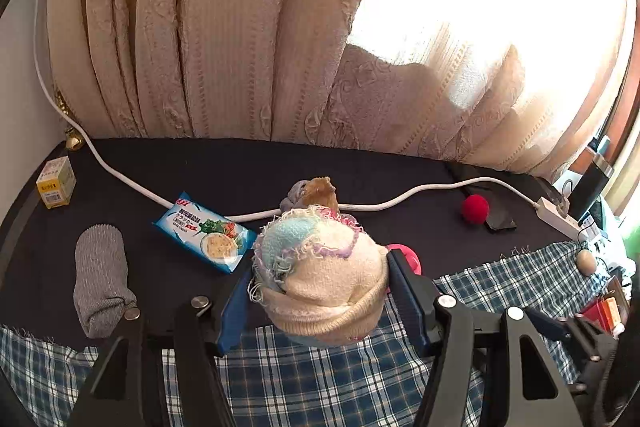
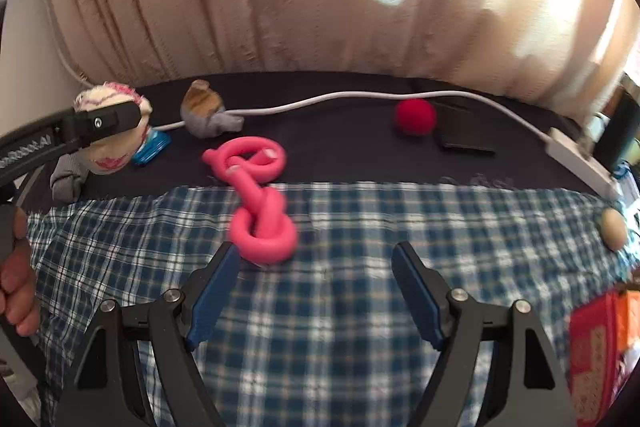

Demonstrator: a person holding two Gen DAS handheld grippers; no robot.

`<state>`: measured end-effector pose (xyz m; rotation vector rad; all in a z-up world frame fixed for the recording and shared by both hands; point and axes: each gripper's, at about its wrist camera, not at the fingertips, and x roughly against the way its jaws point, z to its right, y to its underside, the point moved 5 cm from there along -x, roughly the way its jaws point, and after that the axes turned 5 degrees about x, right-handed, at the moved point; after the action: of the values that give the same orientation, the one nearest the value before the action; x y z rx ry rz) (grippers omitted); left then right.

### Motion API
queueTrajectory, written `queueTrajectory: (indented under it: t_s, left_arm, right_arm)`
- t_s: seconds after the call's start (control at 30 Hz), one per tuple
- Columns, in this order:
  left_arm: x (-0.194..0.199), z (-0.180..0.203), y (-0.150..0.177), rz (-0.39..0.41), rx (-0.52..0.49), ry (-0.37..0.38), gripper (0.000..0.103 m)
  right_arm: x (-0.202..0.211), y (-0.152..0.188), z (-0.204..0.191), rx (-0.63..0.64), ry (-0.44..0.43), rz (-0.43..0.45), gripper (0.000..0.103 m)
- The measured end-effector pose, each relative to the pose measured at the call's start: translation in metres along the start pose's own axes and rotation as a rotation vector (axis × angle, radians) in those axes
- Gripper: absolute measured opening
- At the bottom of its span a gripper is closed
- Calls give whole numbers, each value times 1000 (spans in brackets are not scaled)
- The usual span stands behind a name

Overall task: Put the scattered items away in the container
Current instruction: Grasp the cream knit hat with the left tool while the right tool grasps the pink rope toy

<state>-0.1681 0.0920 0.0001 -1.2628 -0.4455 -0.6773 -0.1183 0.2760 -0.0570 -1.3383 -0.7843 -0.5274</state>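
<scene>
**Sock ball lifted, container out of view**

L→R: grey sock [image 1: 102,279] and cracker pack [image 1: 206,237] lie on dark cloth. Left gripper [image 1: 320,281] clamped on knit sock ball [image 1: 324,267], prob. for carrying. Right gripper [image 2: 312,267] spread apart nr pink twisted toy [image 2: 256,195].
</scene>
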Motion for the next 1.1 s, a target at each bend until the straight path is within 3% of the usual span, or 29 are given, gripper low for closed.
queueTrajectory:
  t_s: [0.27,0.53,0.57,0.63,0.7,1.1]
  left_arm:
    - [-8,-1,6,-30,17,-3,65]
    - [-13,3,12,-62,19,6,65]
    - [-13,3,12,-64,18,5,65]
    - [-14,5,13,-66,16,6,65]
    - [-13,6,14,-68,12,8,65]
    - [-9,17,19,-71,-14,29,65]
  right_arm:
    - [-41,-14,-12,6,-74,-63,81]
    - [-56,-13,-12,6,-63,-88,81]
    - [-56,-13,-12,7,-54,-87,79]
    - [-56,-14,-12,10,-37,-84,62]
    - [-54,-14,-10,-3,-47,-82,52]
    - [2,0,-2,-64,-92,6,51]
